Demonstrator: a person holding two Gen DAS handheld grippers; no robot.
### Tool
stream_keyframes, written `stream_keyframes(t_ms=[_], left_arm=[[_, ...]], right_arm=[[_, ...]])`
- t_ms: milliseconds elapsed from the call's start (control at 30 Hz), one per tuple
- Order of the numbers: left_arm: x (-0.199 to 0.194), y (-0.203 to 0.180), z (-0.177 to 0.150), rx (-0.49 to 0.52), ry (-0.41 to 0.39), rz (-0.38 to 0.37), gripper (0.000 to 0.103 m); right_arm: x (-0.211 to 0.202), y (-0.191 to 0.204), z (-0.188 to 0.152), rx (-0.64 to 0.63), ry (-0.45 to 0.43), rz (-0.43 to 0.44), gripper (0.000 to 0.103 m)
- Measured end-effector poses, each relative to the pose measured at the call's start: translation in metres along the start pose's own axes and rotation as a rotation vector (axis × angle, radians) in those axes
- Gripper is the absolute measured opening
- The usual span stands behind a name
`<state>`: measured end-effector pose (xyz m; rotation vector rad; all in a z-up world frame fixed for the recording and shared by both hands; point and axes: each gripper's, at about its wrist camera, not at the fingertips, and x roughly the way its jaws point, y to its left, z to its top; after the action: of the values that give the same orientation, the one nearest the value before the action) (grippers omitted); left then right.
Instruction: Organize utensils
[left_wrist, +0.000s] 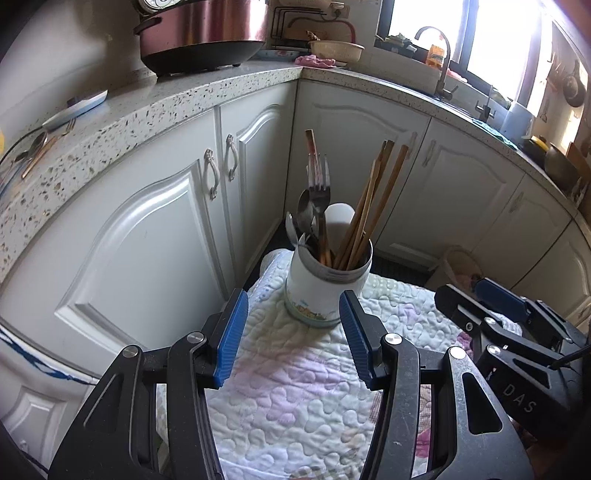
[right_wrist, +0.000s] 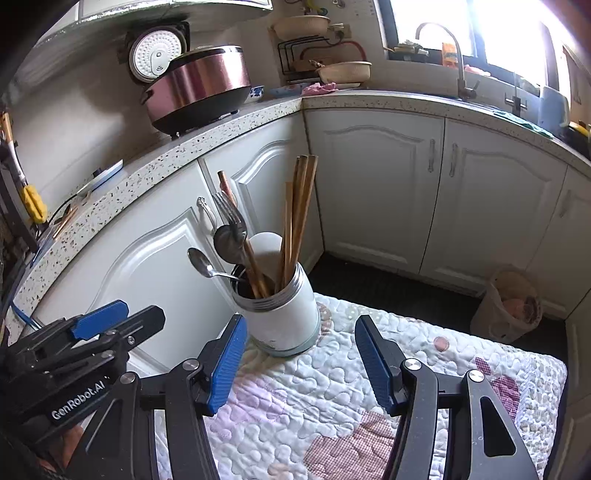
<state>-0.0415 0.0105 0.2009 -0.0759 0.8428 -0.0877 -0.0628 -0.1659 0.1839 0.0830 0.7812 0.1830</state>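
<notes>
Blue ribbed pads line both of our tools, and each pair stands spread with nothing between them. We hold the left tool low over a quilted cloth, its pads apart on either side of the base of a white utensil holder that stands upright just ahead, without touching it. Our right tool hangs beside it, also over the quilt, its left pad just beside the holder's lower wall; we cannot tell whether it touches. In the holder stand wooden chopsticks leaning to the right rim, a fork with tines up, metal spoons fanning out to the left, and a white rounded piece at the back. Beyond the quilt runs a row of white cabinet doors under a speckled stone tabletop. On that tabletop sit a pink rice cooker with its lid up, and farther left a few loose utensils lying flat near a plate. A faucet stands under the bright window.
</notes>
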Motion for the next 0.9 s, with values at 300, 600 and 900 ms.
stream_keyframes(t_ms=[300,600,900], left_arm=[[-0.008,0.000,-0.007,0.003,-0.023,0.012,0.051],[-0.013,-0.002,-0.008,0.004,-0.041,0.031,0.051],[-0.017,-0.002,-0.008,0.009,-0.065,0.049,0.051]], right_arm=[[-0.006,0.000,-0.006,-0.004,0.004,-0.014,0.060],[-0.009,0.003,-0.008,-0.010,-0.010,-0.016,0.063],[-0.008,0.006,-0.007,-0.023,-0.007,-0.017,0.065]])
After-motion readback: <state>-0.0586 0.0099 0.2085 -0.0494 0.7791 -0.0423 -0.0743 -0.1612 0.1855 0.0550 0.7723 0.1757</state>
